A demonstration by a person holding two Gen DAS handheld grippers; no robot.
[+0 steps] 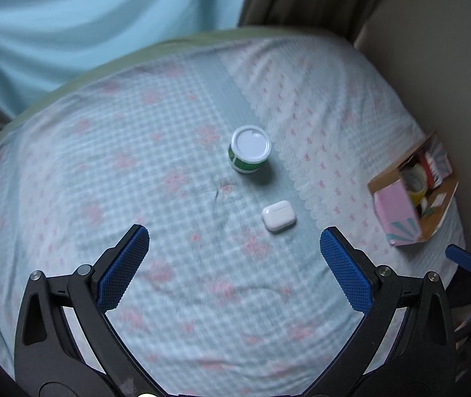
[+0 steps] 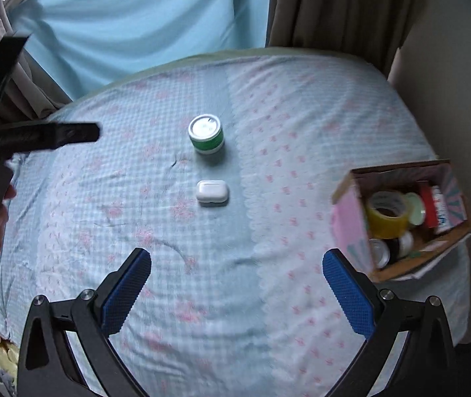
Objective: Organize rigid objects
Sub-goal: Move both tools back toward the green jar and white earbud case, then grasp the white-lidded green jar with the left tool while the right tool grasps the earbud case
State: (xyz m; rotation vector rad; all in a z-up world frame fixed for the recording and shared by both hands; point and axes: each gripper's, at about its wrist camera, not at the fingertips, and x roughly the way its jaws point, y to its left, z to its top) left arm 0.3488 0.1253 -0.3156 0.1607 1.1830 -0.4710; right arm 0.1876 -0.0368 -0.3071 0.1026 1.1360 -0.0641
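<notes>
A green-and-white jar (image 1: 249, 154) with a white lid stands upright mid-bed; it also shows in the right wrist view (image 2: 206, 134). A white earbud case (image 1: 279, 215) lies just in front of it, seen in the right wrist view too (image 2: 212, 191). A cardboard box (image 2: 447, 241) at the right holds a yellow tape roll (image 2: 387, 215), small jars and a red item; the box also shows in the left wrist view (image 1: 396, 210). My left gripper (image 1: 234, 243) is open and empty, above the bed short of the case. My right gripper (image 2: 237, 266) is open and empty, left of the box.
The bed (image 1: 136, 165) has a pale blue checked sheet with pink flowers. A light blue cloth (image 2: 136, 26) and brown curtains (image 2: 334, 6) hang behind it. A wall (image 2: 450, 82) borders the right side. The left gripper's body (image 2: 36, 137) shows at the left edge.
</notes>
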